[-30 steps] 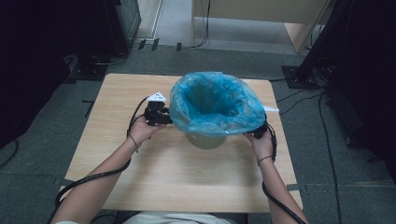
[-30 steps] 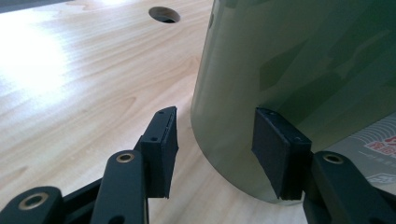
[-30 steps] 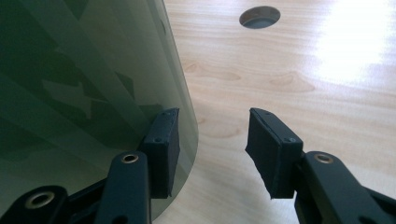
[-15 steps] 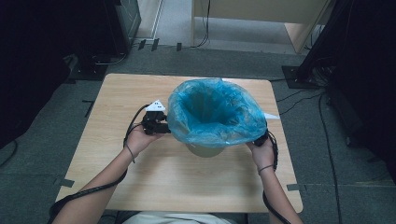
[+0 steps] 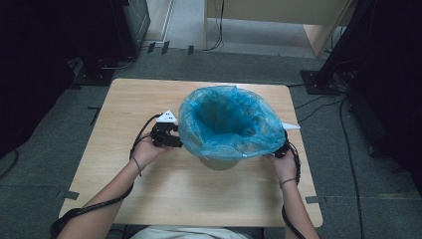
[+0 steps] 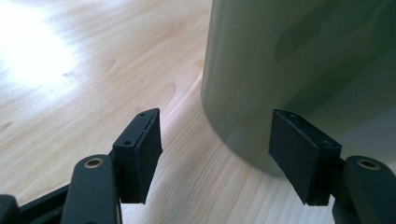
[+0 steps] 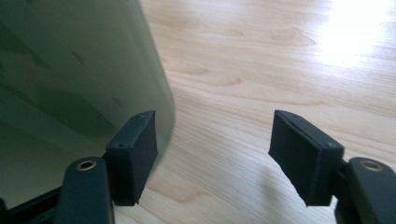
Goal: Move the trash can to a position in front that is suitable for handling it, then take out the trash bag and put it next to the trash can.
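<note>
Pale green bin (image 5: 219, 162) stands near the middle of the wooden bench (image 5: 149, 199), lined with a blue plastic bag (image 5: 226, 122) whose rim is folded out over the top and overhangs both sides.

Left gripper (image 5: 166, 137) just beside the bin's left flank, under the bag's overhang. Its jaws have just been opening and stand wide, nothing between them; in the left gripper view the bin wall (image 6: 299, 70) rises close ahead.

Right gripper (image 5: 282, 149) at the bin's right flank, mostly covered by the bag. Jaws likewise just opened, wide, empty; the bin wall (image 7: 70, 70) crowds its left jaw.

Cables (image 5: 318, 102) lie on the floor beyond the bench.
</note>
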`<state>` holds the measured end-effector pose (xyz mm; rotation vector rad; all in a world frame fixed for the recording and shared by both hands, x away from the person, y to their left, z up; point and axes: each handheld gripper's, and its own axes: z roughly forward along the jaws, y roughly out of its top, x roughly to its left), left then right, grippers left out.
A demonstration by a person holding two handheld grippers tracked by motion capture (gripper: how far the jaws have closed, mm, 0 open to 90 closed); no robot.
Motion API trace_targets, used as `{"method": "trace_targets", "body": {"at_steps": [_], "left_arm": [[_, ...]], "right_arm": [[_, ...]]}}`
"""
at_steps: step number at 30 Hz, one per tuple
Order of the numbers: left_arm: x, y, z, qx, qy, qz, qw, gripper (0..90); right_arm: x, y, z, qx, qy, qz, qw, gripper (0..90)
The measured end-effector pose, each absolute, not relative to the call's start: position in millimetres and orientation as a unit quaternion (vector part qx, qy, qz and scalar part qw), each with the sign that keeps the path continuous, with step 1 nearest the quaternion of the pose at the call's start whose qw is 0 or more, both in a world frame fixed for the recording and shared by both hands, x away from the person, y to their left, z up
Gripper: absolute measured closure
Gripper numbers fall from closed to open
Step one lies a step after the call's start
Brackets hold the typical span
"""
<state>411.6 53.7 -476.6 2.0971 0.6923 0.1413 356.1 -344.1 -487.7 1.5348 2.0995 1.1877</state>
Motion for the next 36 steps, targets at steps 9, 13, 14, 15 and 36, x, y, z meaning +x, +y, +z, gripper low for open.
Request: {"method": "trace_targets", "body": {"at_steps": [9, 13, 14, 15, 36], "left_arm": [[416.1, 59.9, -482.4, 0.846, 0.301, 0.030, 0.438, 30.8], [418.2, 63.0, -482.3, 0.845, 0.307, 0.010, 0.438, 29.7], [418.4, 64.0, -482.6, 0.844, 0.310, 0.014, 0.437, 29.7], [418.7, 65.0, -482.6, 0.845, 0.309, 0.017, 0.435, 29.8], [424.3, 78.2, -472.2, 0.833, 0.319, 0.024, 0.452, 29.2]], "right_arm": [[351.6, -354.6, -485.4, 0.530, 0.730, 0.412, 0.126, 23.7], [349.7, -358.2, -482.3, 0.525, 0.735, 0.413, 0.116, 22.9], [349.1, -359.2, -481.5, 0.524, 0.736, 0.414, 0.113, 22.2], [347.0, -362.1, -479.5, 0.517, 0.739, 0.416, 0.111, 20.8], [324.5, -375.8, -449.1, 0.482, 0.760, 0.415, 0.133, 26.1]]}}
